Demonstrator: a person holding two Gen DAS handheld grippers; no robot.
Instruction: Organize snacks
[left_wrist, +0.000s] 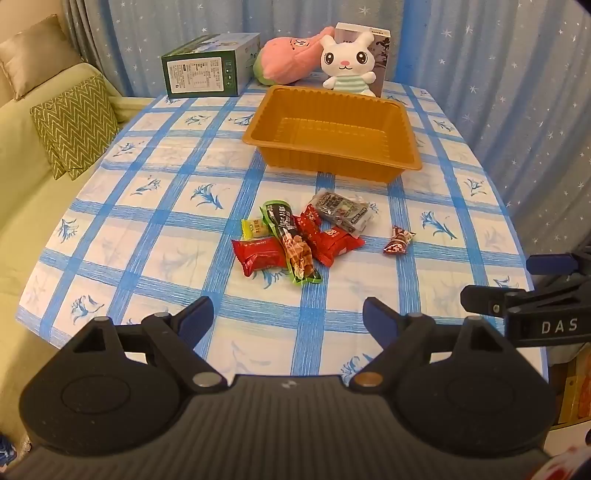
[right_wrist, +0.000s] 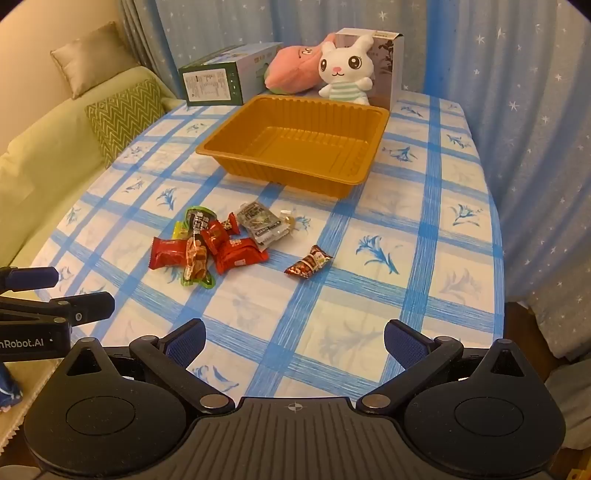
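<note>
A pile of several wrapped snacks (left_wrist: 295, 240) (right_wrist: 218, 243) lies mid-table: red packets, a long green-edged pack, a small yellow one and a grey pack. One small red-brown snack (left_wrist: 399, 240) (right_wrist: 309, 263) lies apart to the right. An empty golden plastic tray (left_wrist: 402, 166) (right_wrist: 236, 162) stands behind them. My left gripper (left_wrist: 286, 319) is open and empty above the near table edge. My right gripper (right_wrist: 295, 341) is open and empty too, beside it; its fingers show at the right of the left wrist view (left_wrist: 480, 299).
A green box (left_wrist: 207, 70) (right_wrist: 221, 83), a pink plush (left_wrist: 291, 59) (right_wrist: 295, 68), a white rabbit plush (left_wrist: 351, 62) (right_wrist: 347, 72) and a grey box (right_wrist: 388, 62) stand at the table's far edge. A sofa with cushions (left_wrist: 74, 125) (right_wrist: 122, 114) is on the left.
</note>
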